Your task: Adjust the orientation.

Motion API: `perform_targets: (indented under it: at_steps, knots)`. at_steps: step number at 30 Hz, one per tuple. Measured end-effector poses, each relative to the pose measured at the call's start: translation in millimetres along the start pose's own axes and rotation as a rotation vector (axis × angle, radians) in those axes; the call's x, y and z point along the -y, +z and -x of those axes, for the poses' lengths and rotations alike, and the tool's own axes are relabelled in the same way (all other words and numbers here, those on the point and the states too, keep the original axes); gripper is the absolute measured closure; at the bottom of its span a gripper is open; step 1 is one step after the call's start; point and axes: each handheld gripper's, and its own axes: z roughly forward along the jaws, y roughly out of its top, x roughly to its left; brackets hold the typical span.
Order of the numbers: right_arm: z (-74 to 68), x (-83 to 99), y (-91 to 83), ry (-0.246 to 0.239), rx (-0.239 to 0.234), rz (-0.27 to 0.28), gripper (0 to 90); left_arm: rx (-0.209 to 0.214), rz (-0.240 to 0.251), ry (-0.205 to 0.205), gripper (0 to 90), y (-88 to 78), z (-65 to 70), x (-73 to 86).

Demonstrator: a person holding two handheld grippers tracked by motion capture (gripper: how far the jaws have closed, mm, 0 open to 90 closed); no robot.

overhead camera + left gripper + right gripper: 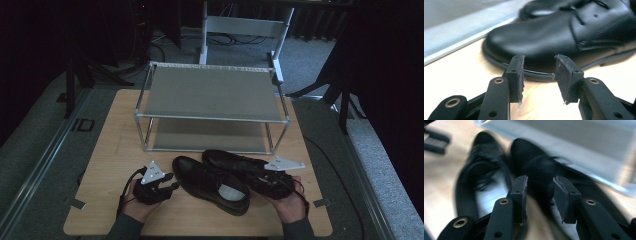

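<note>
Two black shoes lie side by side on the worktop (115, 150) before the rack (210, 92): near shoe (210, 182) just beside the left claw (172, 184), far shoe (240, 167) under the right claw (280, 176); both claws released, gripping nothing

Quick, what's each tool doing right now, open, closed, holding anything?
Left tool: open, nothing between its pads, facing the near shoe.
Right tool: open, holding nothing, over the far shoe.
</note>
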Motion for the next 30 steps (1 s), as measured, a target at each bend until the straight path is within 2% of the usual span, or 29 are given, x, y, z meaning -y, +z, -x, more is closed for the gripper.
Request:
perform_targets:
  at_steps: [4,6,8,9,10,11,12,14,16,17,18,20,22,23,27,30]
  knots:
    - [-11.8,0.8,18.8,-0.038,-0.048,-0.079,61.8,-0.028,-0.006,-0.002,57.6,2.4,-4.5,-0.4]
    - [-14.5,1.6,25.6,-0.055,-0.048,-0.118,63.4,-0.031,-0.011,-0.009,57.0,5.5,-6.5,-0.6]
    - [-14.7,2.5,30.8,-0.065,-0.051,-0.156,70.0,-0.030,-0.019,-0.016,56.5,9.0,-7.7,-0.5]
    - [-14.1,2.9,31.8,-0.065,-0.081,-0.161,76.7,-0.028,-0.025,-0.019,56.5,10.6,-7.5,0.0]
    - [-14.9,3.1,30.9,-0.081,-0.071,-0.160,81.0,-0.021,-0.029,-0.018,56.5,12.2,-6.6,0.7]
    - [-15.5,2.9,29.5,-0.102,-0.040,-0.166,83.8,-0.013,-0.036,-0.013,56.5,13.5,-5.0,1.4]
    - [-14.8,3.1,27.9,-0.113,-0.025,-0.175,84.2,-0.004,-0.040,-0.009,56.4,15.1,-2.7,2.0]
    - [-9.9,5.2,21.3,-0.098,-0.034,-0.177,84.1,0.019,-0.049,0.000,56.3,18.6,2.4,2.7]
    - [-5.7,9.7,12.2,-0.094,-0.013,-0.182,84.1,0.050,-0.055,0.006,56.3,23.1,8.5,2.8]
    - [-5.7,9.7,12.2,-0.094,-0.013,-0.182,84.1,0.050,-0.055,0.006,56.3,23.1,8.5,2.8]
    - [-2.9,12.7,7.5,-0.090,-0.004,-0.178,84.1,0.076,-0.069,0.025,56.3,28.9,16.0,2.7]
    - [4.3,21.1,-4.0,-0.062,0.006,-0.175,84.1,0.098,-0.088,0.046,56.3,35.1,23.6,2.3]
    - [5.7,23.3,-6.7,-0.065,0.007,-0.176,84.1,0.108,-0.096,0.055,56.3,38.1,27.2,1.9]
    - [6.6,25.0,-9.0,-0.066,0.007,-0.176,84.1,0.127,-0.109,0.070,56.3,44.7,34.4,0.8]
    - [14.7,31.5,-19.7,-0.070,0.015,-0.185,83.9,0.143,-0.103,0.093,55.3,50.2,43.4,-2.1]
    - [18.4,33.9,-19.3,-0.063,0.003,-0.183,83.3,0.153,-0.093,0.084,55.6,50.0,43.0,-3.8]
